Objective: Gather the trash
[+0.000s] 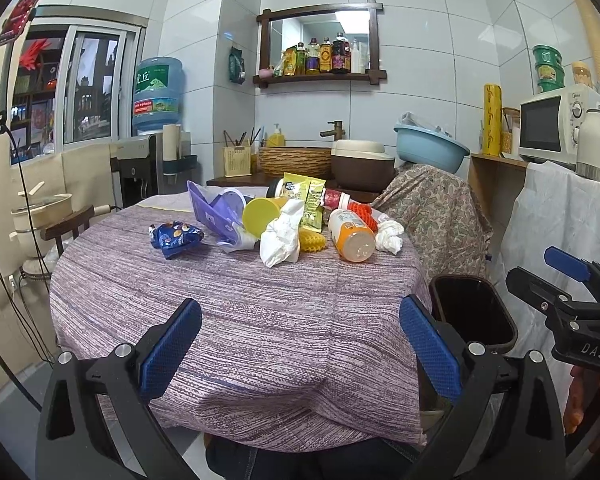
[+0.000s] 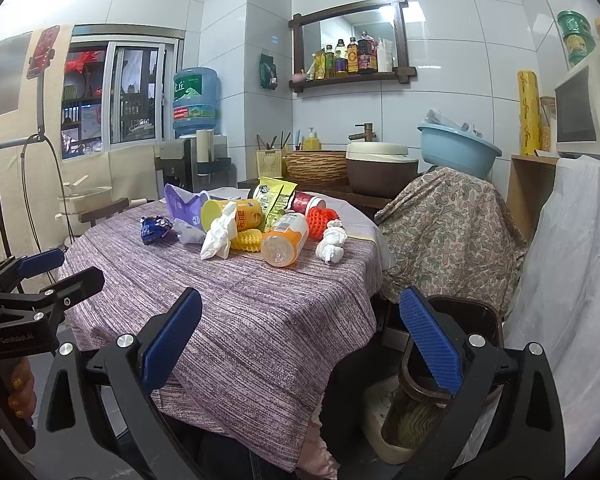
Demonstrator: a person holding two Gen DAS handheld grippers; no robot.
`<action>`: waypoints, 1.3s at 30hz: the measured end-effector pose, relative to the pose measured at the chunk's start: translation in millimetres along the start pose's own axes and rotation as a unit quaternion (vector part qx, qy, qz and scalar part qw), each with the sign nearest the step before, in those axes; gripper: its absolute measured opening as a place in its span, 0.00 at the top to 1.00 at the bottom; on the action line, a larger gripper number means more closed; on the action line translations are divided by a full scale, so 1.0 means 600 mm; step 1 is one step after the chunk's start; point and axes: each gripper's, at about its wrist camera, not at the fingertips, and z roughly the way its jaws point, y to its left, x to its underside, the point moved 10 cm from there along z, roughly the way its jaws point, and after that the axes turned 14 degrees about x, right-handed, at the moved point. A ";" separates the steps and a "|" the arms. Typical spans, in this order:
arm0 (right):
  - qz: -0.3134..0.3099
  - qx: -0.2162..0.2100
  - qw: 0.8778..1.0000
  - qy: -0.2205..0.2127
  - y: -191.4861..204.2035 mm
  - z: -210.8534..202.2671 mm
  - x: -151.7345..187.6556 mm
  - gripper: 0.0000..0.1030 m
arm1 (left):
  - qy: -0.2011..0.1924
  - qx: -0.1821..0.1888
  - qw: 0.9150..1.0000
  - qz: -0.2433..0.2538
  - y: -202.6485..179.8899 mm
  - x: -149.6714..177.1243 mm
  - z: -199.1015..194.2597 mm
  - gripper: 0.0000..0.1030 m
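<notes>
A heap of trash lies at the far side of the round table: a blue snack wrapper, a purple bag, a yellow cup, crumpled tissue, an orange bottle, a white tissue wad and a green packet. A dark trash bin stands on the floor right of the table. My left gripper is open and empty over the near table edge. My right gripper is open and empty, between table edge and bin.
A cloth-covered chair with a blue basin stands behind the bin. A white-draped cabinet with a microwave is at the right. A wooden chair and water dispenser are at the left. A sink counter is behind the table.
</notes>
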 end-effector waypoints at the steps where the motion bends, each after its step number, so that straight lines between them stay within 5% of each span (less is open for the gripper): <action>1: 0.000 0.000 1.000 0.001 0.000 0.000 0.000 0.05 | 0.001 0.000 1.000 0.000 0.001 0.001 0.000 0.05; 12: -0.006 0.001 1.000 0.017 0.002 0.015 0.011 0.05 | 0.016 -0.006 1.000 -0.006 0.013 0.012 0.010 0.05; 27: -0.046 -0.050 0.989 0.129 0.085 0.127 0.097 0.05 | 0.113 0.010 0.993 -0.035 0.052 0.079 0.083 0.05; 33: -0.032 -0.071 0.985 0.156 0.104 0.176 0.084 0.05 | 0.112 0.008 0.993 -0.048 0.098 0.055 0.096 0.05; 39: -0.048 -0.071 0.986 0.144 0.125 0.213 0.047 0.05 | 0.109 -0.041 0.993 -0.003 0.178 0.002 0.125 0.11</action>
